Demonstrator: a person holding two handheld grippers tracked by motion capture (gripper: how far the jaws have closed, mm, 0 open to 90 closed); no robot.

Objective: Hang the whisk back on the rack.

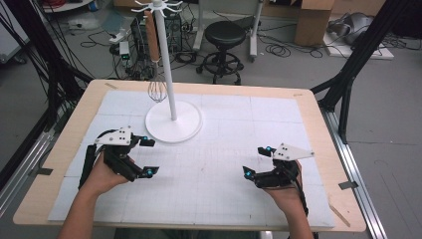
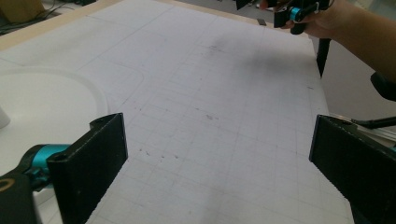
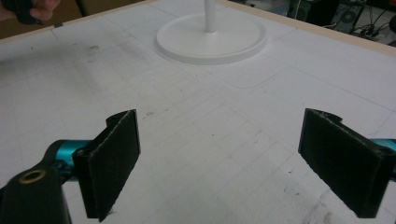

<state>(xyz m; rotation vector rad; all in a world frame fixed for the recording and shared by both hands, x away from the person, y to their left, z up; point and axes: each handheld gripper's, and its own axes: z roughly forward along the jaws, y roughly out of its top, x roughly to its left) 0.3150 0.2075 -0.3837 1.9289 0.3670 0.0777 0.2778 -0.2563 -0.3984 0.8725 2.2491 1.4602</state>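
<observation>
1. The left hand-held gripper sits low over the near-left part of the desk, jaws spread wide with nothing between them; in the left gripper view only bare gridded mat lies between the two black jaws
2. The right hand-held gripper sits over the near-right part, also released and empty; in the right gripper view its jaws stand well apart over the mat
3. Both grippers point inward, toward the middle of the desk, and are well apart from each other
4. A white stand rests on the mat at the far centre-left: a round base with a thin upright pole, topped by a ring of hooks
5. A whisk hangs just left of the pole, its wire head low, close above the desk; which hook carries it I cannot tell
6. The stand base shows ahead of the right jaws in the right gripper view, and at the left edge of the left gripper view
7. A black stool stands on the floor beyond the desk
</observation>
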